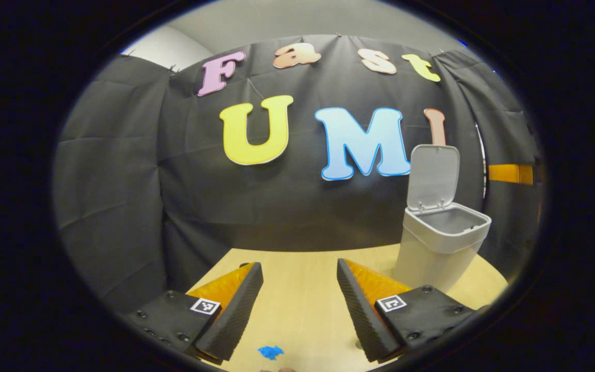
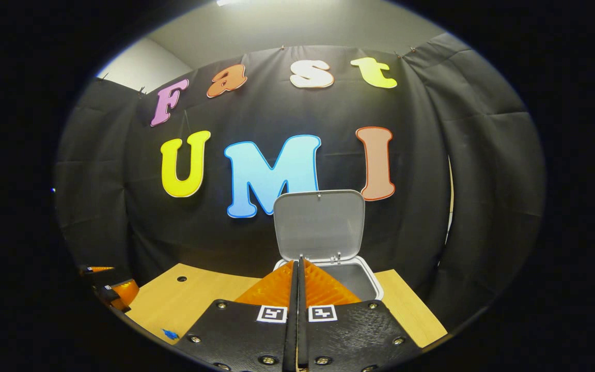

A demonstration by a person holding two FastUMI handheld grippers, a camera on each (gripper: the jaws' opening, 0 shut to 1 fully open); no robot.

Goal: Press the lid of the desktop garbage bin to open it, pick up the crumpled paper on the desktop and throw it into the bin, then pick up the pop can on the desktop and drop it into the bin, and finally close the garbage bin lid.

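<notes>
Bin [image 2: 328, 274] sits right past our right gripper [image 2: 297, 268], whose fingers are pressed together with nothing between them. Our left gripper [image 1: 300, 289] has its fingers spread wide, and they hold nothing too. From there we see the bin near the far right edge of the surface [image 1: 302, 305], with its lid [image 1: 433, 175] standing straight up. A small blue scrap [image 1: 270, 352] lies on the surface near the left fingers. We think closing the lid comes next. If we push too hard or from the side, the light bin could slide or tip over. Our right hand points over the open bin, and our left hand hangs low over the surface.
</notes>
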